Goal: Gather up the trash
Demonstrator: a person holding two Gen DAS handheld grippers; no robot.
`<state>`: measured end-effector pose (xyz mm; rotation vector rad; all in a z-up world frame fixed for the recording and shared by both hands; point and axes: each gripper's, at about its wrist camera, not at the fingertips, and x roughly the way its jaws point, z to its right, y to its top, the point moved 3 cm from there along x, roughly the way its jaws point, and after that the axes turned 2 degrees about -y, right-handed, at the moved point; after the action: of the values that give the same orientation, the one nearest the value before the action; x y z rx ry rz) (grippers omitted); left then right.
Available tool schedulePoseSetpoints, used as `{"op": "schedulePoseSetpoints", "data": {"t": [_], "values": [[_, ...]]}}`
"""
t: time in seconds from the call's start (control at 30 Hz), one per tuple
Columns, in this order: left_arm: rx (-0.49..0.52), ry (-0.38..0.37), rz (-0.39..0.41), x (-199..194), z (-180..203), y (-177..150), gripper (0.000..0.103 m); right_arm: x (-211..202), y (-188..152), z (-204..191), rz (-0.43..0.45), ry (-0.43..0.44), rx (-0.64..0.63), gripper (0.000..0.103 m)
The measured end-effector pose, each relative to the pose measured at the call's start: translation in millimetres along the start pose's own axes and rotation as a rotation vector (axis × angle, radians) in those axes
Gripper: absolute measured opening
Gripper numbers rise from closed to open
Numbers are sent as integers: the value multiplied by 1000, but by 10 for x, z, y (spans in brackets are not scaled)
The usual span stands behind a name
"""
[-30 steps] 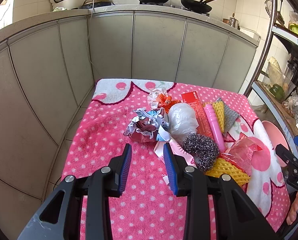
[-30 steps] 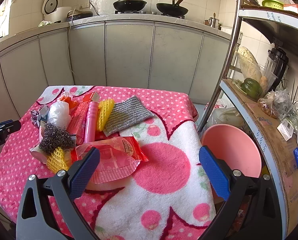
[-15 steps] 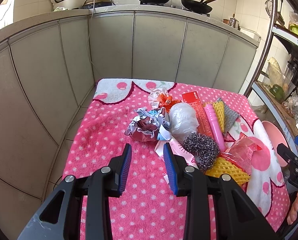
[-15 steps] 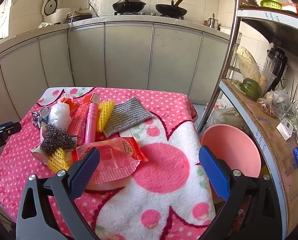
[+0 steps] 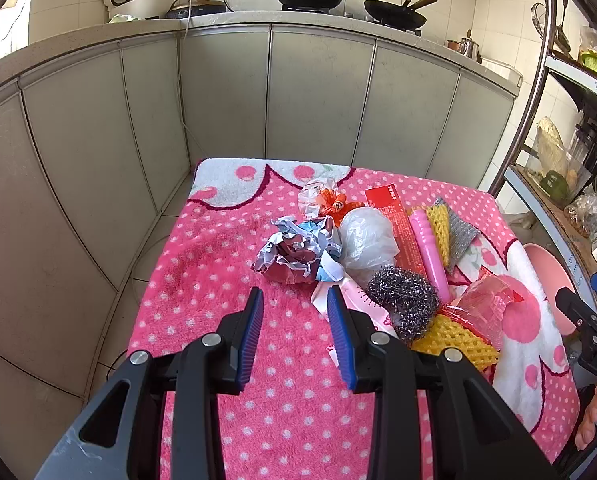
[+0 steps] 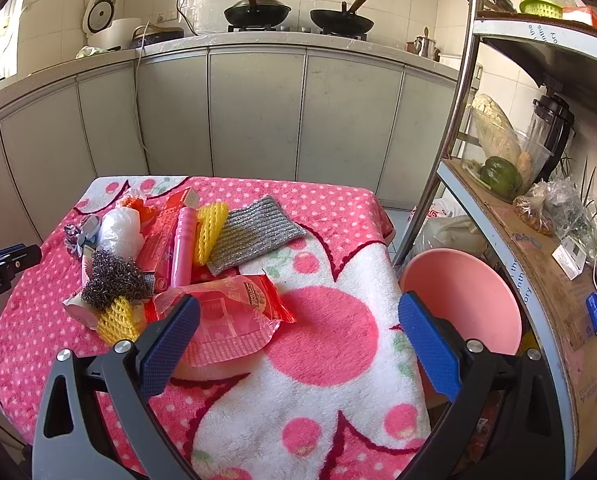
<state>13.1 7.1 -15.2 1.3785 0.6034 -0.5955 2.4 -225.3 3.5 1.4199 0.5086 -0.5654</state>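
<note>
Crumpled silver-blue foil wrapper (image 5: 298, 252) lies just ahead of your left gripper (image 5: 294, 312), fingers parted, empty. Your right gripper (image 6: 298, 332) gapes wide, empty; red plastic packet (image 6: 226, 312) beside its left finger, round pink basin (image 6: 466, 300) past its right.

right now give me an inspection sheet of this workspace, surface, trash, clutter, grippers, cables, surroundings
surface: pink polka-dot blanket covers the table, white flower pattern at the near right.
job's things: trash heaped on the left part: crumpled paper, white plastic bag, steel wool, red box, pink tube, yellow foam nets, grey scouring cloth, red wrapper.
clutter: pink basin beside the table's right edge, empty as far as visible.
grippers: left gripper open, nothing between its jaws; right gripper wide open, holding nothing.
cables: one cord hangs down the cabinet front.
surroundings: two woks on the stove, metal shelf rack at right.
</note>
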Motion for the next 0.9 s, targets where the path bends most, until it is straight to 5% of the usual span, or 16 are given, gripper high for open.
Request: {"op": "schedulePoseSetpoints", "data": {"t": [0.9], "values": [[0,-6,10,-64,-6,-9,32,-50,3,19,7,-1,3,100]]}}
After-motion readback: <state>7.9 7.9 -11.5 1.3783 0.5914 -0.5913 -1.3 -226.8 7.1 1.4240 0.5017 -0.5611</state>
